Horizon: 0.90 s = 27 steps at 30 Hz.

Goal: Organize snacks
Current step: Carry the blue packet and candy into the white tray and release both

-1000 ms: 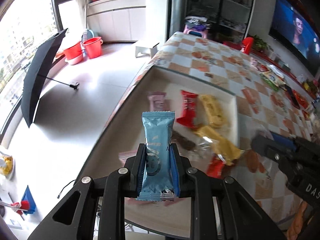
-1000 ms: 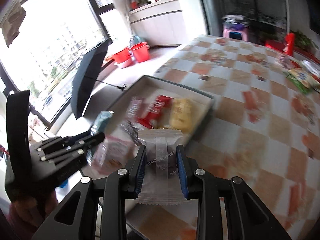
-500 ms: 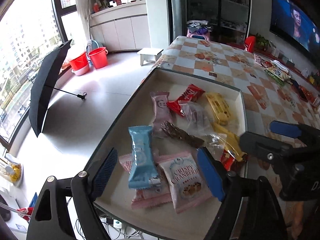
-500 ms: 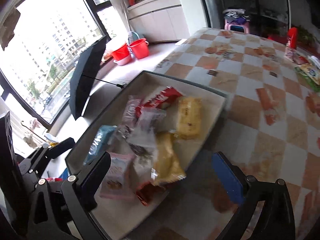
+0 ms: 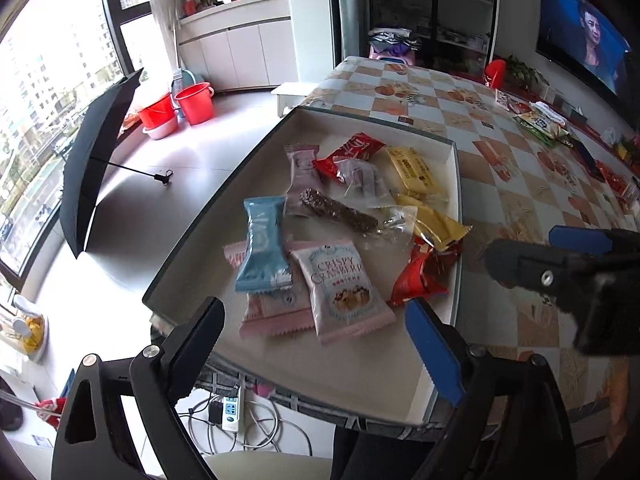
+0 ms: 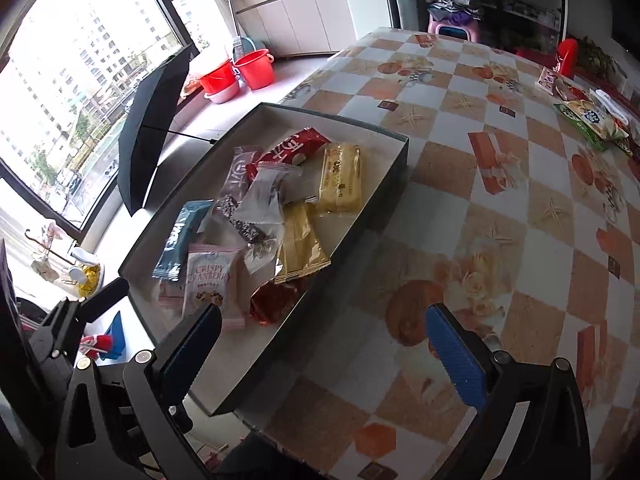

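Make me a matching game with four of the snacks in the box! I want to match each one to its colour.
Snacks:
1. Crispy Cranberry packet
2. wrapper beside it on the left
3. flat packet at the far right of the box
4. long bar in clear wrap

Colours:
A. yellow
B. dark brown
C. pink
D. light blue

Pairs: 1-C, 2-D, 3-A, 4-B

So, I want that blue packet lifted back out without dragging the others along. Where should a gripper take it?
Take the blue packet across its narrow width, near the far crimped end, coming straight down from above. It lies flat and lengthwise, and that end rests on the bare box floor, while the near end overlaps the pink packets.
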Each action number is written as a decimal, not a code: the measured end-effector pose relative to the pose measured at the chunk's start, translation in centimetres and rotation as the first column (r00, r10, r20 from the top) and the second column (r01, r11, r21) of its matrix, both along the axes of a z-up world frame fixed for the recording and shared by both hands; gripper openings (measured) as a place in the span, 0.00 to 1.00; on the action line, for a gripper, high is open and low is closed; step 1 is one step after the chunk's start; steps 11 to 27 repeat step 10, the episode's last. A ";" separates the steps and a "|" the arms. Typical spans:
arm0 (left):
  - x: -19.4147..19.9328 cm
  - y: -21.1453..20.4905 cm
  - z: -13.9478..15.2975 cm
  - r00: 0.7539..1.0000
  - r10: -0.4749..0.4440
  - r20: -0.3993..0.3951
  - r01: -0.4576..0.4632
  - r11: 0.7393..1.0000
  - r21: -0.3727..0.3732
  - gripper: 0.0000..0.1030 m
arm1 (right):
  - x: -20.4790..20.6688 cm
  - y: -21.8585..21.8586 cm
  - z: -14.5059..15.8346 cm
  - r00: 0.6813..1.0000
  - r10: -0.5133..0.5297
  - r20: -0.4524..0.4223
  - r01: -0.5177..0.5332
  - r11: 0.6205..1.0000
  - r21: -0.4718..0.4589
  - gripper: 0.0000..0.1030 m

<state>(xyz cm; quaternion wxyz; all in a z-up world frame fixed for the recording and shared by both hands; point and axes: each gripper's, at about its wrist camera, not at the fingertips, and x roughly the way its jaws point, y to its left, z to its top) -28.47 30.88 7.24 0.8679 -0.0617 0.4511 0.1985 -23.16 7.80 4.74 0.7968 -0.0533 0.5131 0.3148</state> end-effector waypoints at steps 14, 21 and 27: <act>-1.2 0.3 0.6 0.997 0.051 0.053 -0.052 0.999 0.017 0.91 | -0.6 -0.5 0.0 1.000 0.010 -0.011 -0.010 1.000 0.022 0.99; -1.2 0.3 0.6 0.997 0.051 0.053 -0.052 0.999 0.017 0.91 | -0.6 -0.5 0.0 1.000 0.010 -0.011 -0.010 1.000 0.022 0.99; -1.2 0.3 0.6 0.997 0.051 0.053 -0.052 0.999 0.017 0.91 | -0.6 -0.5 0.0 1.000 0.010 -0.011 -0.010 1.000 0.022 0.99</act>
